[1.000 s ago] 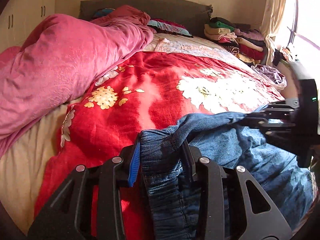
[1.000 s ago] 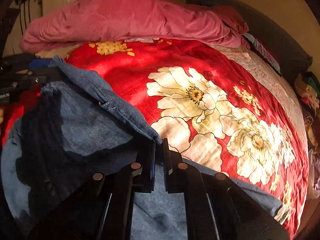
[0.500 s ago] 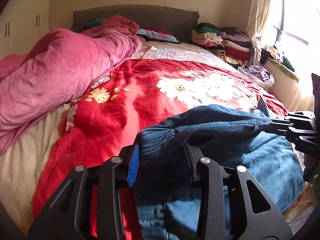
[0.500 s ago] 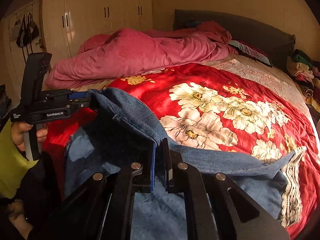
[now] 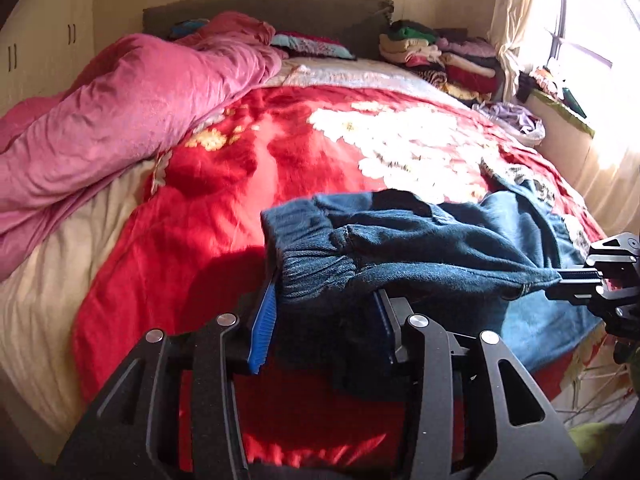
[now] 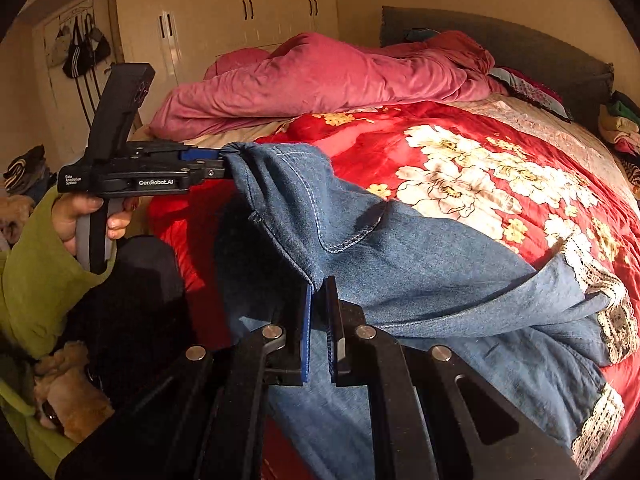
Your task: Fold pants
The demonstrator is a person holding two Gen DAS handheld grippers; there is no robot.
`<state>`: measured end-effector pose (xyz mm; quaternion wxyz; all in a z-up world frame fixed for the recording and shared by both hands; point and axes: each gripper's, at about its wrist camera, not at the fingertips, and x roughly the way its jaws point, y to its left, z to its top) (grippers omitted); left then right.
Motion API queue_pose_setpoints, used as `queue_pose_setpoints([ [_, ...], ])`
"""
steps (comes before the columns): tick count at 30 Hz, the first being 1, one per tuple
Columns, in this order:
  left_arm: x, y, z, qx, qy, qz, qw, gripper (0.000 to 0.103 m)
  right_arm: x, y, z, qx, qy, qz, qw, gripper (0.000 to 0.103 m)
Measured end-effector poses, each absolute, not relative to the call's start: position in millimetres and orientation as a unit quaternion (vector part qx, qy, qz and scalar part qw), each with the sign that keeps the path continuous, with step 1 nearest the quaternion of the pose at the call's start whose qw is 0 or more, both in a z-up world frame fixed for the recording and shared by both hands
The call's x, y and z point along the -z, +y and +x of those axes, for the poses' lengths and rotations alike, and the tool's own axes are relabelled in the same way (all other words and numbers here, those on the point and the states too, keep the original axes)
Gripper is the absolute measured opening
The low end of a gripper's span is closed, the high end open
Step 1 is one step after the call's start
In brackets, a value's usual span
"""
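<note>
over the near edge of the red floral blanket (image 5: 224, 208), left gripper (image 5: 326, 320) and right gripper (image 6: 318, 320) each clench the denim pants (image 6: 420, 264) waistband, legs trailing right; best keep it taut and level, lowering evenly.

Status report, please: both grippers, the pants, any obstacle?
Left gripper shut on jeans waistband. Right gripper shut on denim edge. Jeans lifted at held end, lace hems on red blanket. Nothing blocking.
</note>
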<state>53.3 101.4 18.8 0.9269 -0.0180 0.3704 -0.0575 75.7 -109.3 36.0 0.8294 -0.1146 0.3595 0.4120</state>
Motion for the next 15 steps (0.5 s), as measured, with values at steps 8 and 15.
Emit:
queue_pose_setpoints([
  [8,4,118,43,0.041,0.42,-0.044,0.906,0.047,0,-88,62,-0.416,0.41,-0.129,0.801,0.006],
  [15,-5,133,17,0.031,0.416,-0.059,0.907,0.056,-2,-93,56,-0.427,0.408,-0.122,0.798,0.007],
])
